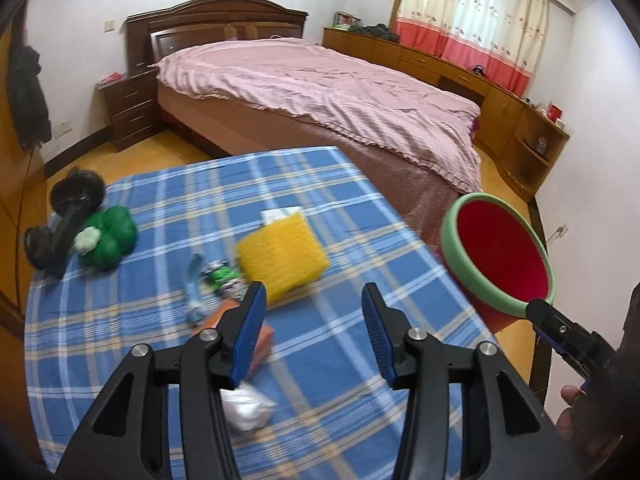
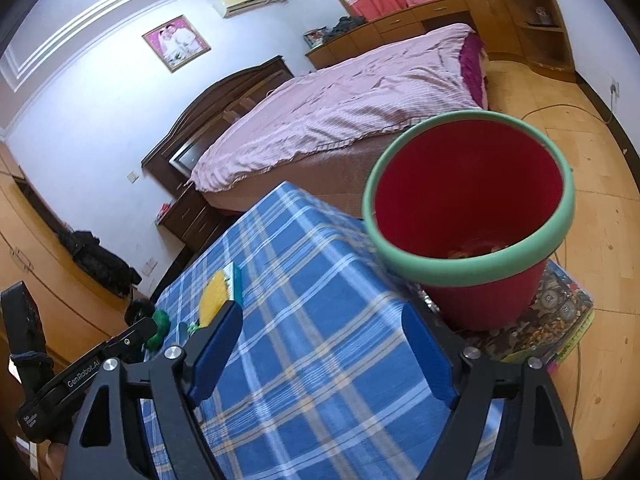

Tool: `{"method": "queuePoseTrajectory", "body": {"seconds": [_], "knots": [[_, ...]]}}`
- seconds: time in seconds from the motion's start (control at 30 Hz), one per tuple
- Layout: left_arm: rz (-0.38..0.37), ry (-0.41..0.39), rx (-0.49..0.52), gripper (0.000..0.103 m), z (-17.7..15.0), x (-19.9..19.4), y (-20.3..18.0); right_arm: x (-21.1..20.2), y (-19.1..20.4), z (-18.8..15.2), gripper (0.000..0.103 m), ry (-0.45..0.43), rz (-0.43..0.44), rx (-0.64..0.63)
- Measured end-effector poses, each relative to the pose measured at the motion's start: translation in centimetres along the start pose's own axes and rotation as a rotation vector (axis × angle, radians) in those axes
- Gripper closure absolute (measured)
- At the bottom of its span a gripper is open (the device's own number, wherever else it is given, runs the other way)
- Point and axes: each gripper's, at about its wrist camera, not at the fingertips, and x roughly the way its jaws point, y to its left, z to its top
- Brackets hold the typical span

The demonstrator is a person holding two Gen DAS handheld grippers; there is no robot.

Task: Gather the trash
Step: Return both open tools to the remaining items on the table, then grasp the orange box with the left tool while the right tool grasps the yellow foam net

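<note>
My left gripper (image 1: 314,296) is open above a blue plaid tablecloth (image 1: 328,360), with only cloth between its fingers. Under its left finger lie a crumpled white paper (image 1: 248,408) and an orange wrapper (image 1: 240,320). Farther on are a green-and-white wrapper (image 1: 222,276) and a pale blue strip (image 1: 194,288). A red bin with a green rim (image 2: 468,208) stands past the table's right edge, with some scraps at its bottom. My right gripper (image 2: 320,320) is open wide just short of the bin and holds nothing.
A yellow sponge (image 1: 282,256) with a white card behind it lies mid-table. A green plush (image 1: 108,240) and a black dumbbell (image 1: 64,220) sit at the far left. The bin rests on a patterned mat (image 2: 560,320). A bed (image 1: 320,92) stands behind the table.
</note>
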Motion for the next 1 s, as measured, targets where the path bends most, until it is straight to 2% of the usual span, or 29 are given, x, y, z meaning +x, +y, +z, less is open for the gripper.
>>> {"method": "queuePoseTrajectory", "body": {"seconds": [0.17,0.4,0.77,1.0], "knots": [[0.031,0.002,-0.038,0.044,-0.4,-0.4,3.1,0.5,1.9,-0.9,0.017,0.023,-0.003,-0.034],[0.061,0.04,-0.088,0.043,-1.0,0.9,6.0,1.4,3.1,-2.0,0.012,0.049,-0.029,-0.052],[0.04,0.124,-0.085,0.041,-2.8,3.5,6.3,3.5,3.6,-2.8,0.009,0.116,-0.05,-0.061],[0.017,0.143,-0.083,0.041,-3.4,5.0,6.1,4.5,4.1,-3.2,0.009,0.145,-0.047,-0.08]]}}
